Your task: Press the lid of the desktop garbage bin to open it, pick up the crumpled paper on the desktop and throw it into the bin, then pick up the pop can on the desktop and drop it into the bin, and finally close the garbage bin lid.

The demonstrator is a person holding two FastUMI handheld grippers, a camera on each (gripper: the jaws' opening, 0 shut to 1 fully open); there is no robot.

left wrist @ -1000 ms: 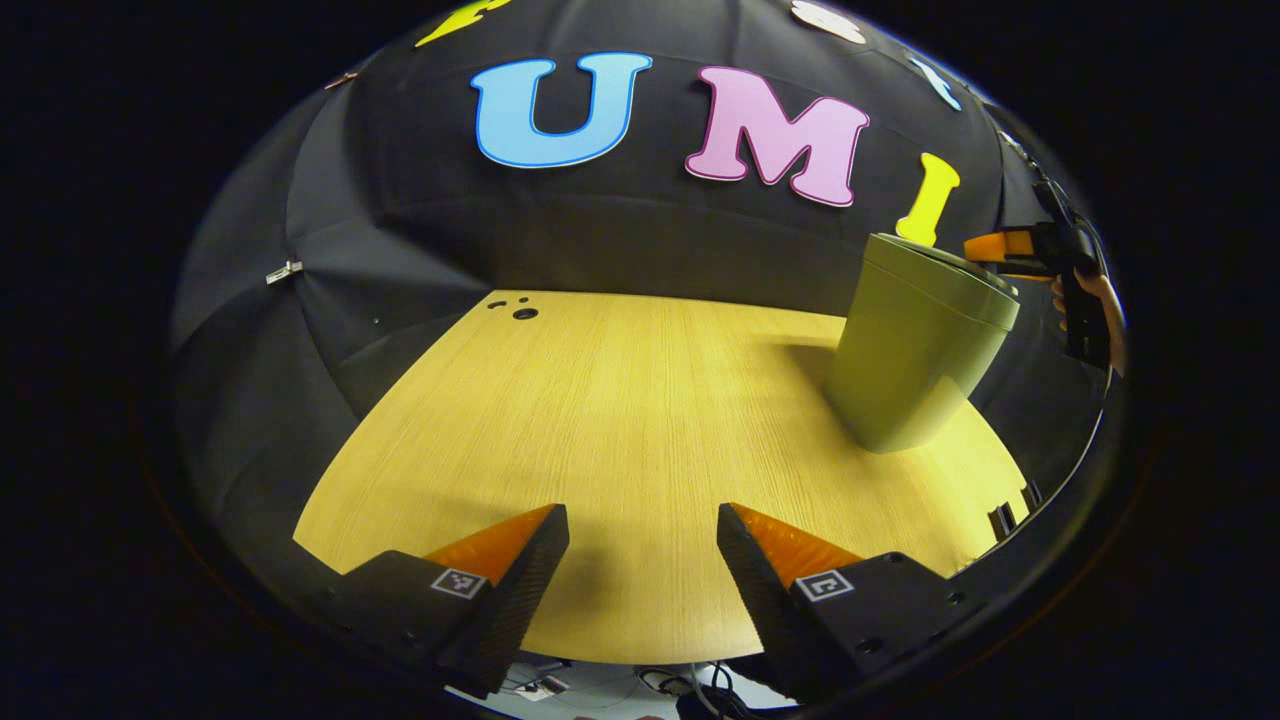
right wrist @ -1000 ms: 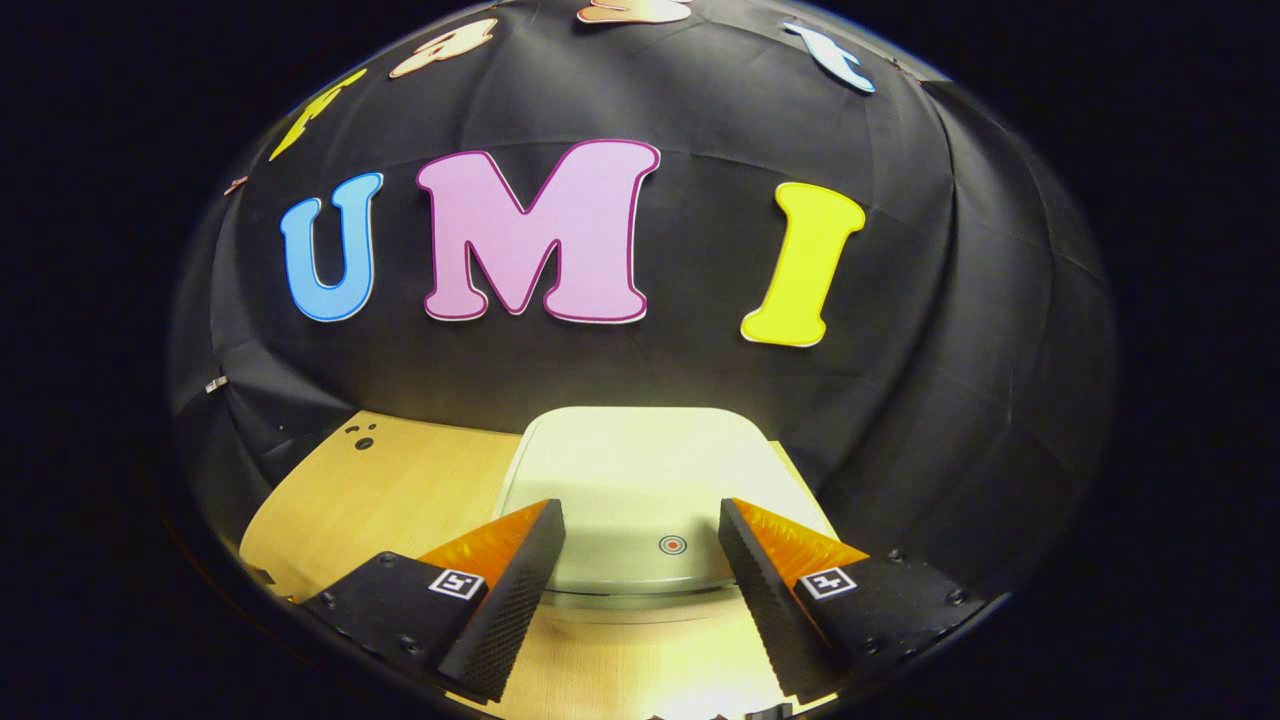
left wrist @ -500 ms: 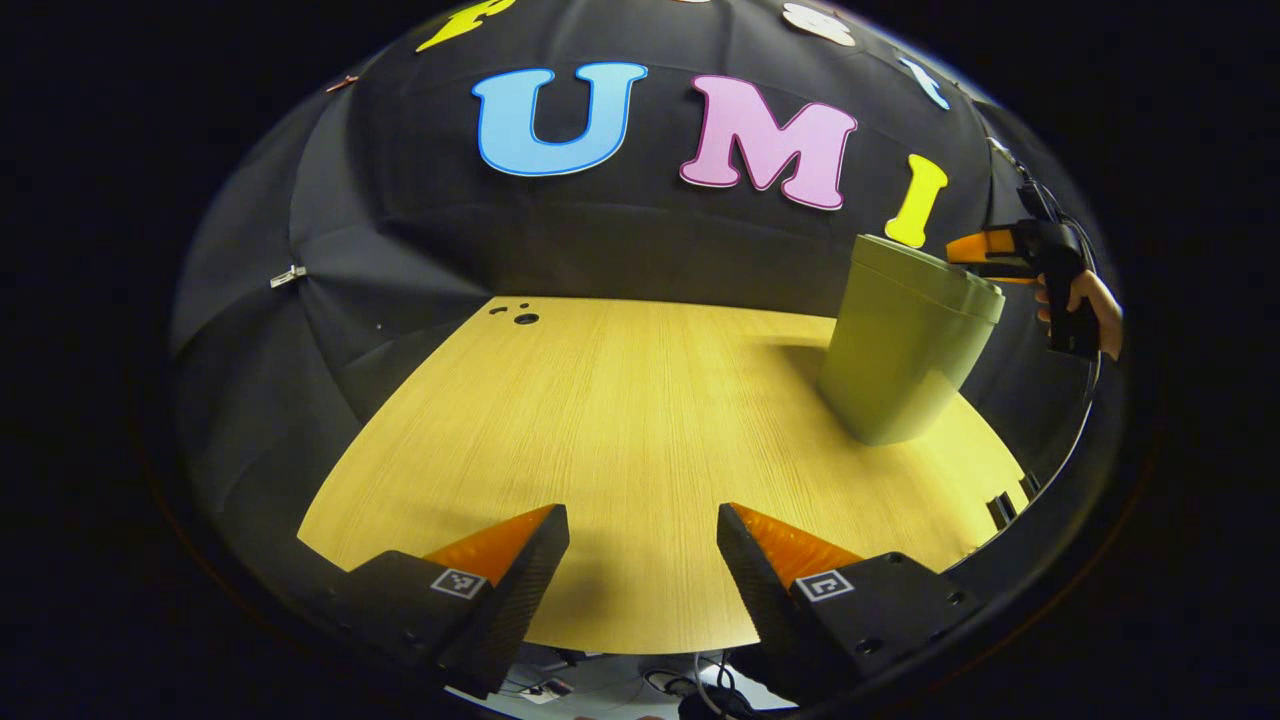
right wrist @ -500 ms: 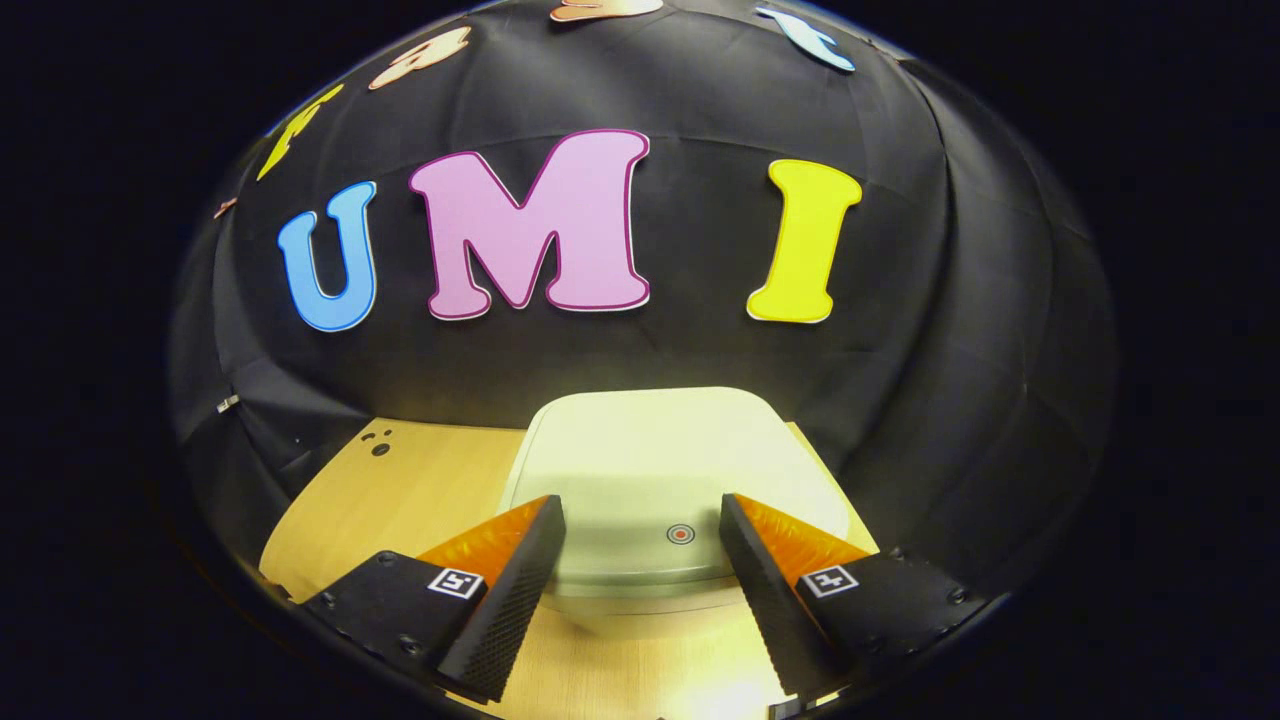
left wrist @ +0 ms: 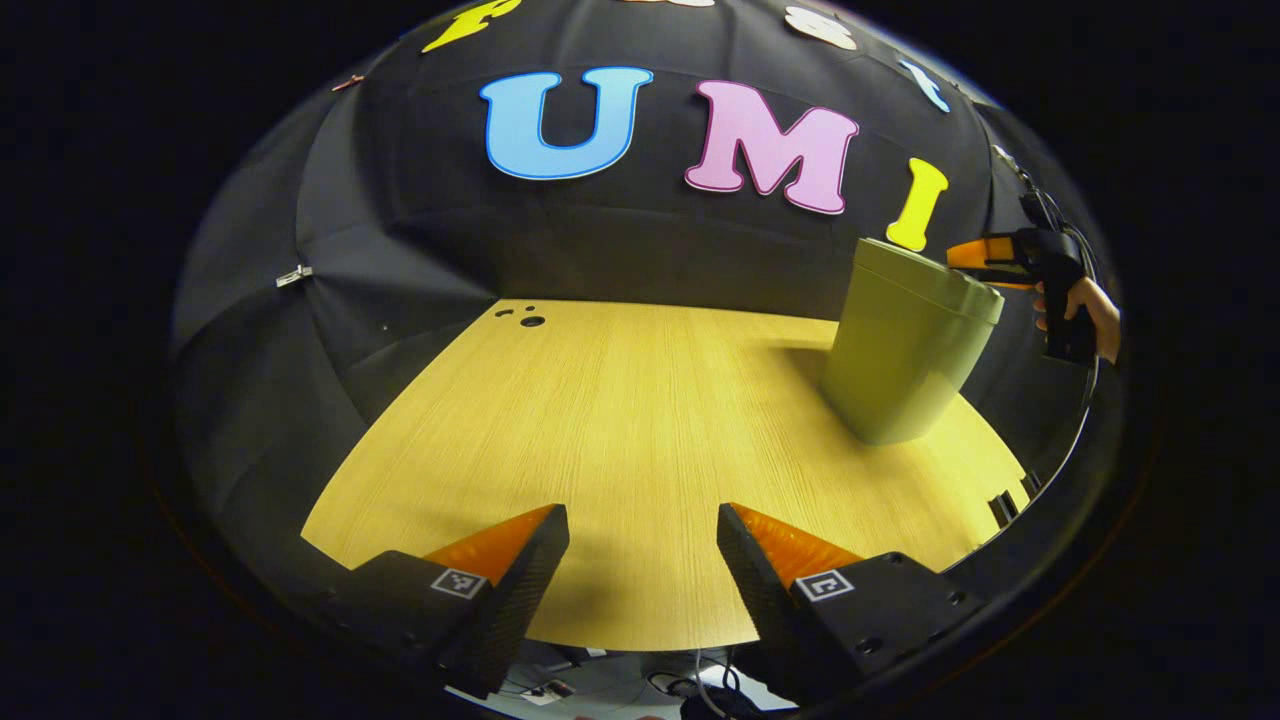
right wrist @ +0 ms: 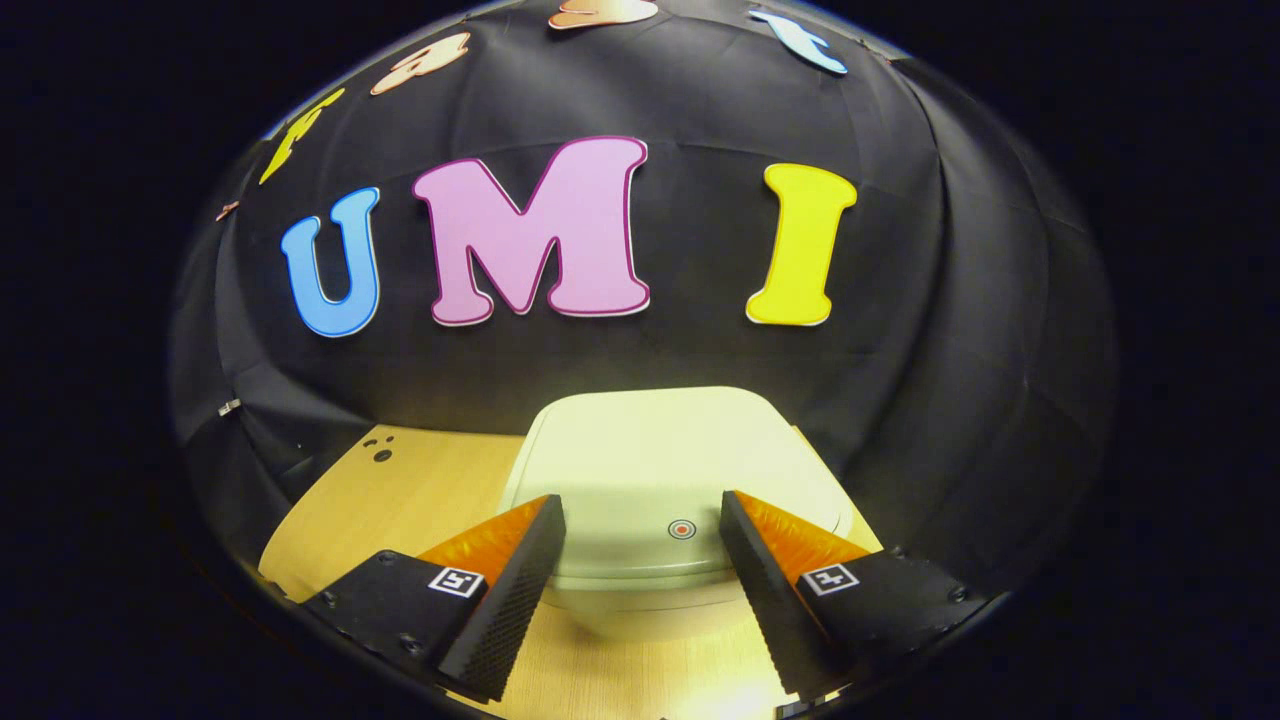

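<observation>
Two grippers were spread open over a wooden worktop [left wrist: 620,420] with a closed green bin [left wrist: 905,355] on it.

Largest was the worktop, running from the near edge to the black cloth wall; the bin stood upright toward its far right in the left gripper view, lid [right wrist: 670,470] down. In the right gripper view the pale lid lay just ahead of and below the right gripper [right wrist: 642,520], whose fingers stood apart with nothing between them; whether they touched the lid could not be told. A small red ring mark [right wrist: 681,528] sat on the lid's near part, between the fingers. The left gripper [left wrist: 643,530] hung over the near edge, fingers apart, holding nothing, well apart from the bin. Beside the bin's top, a hand [left wrist: 1085,310] held the right gripper.
</observation>
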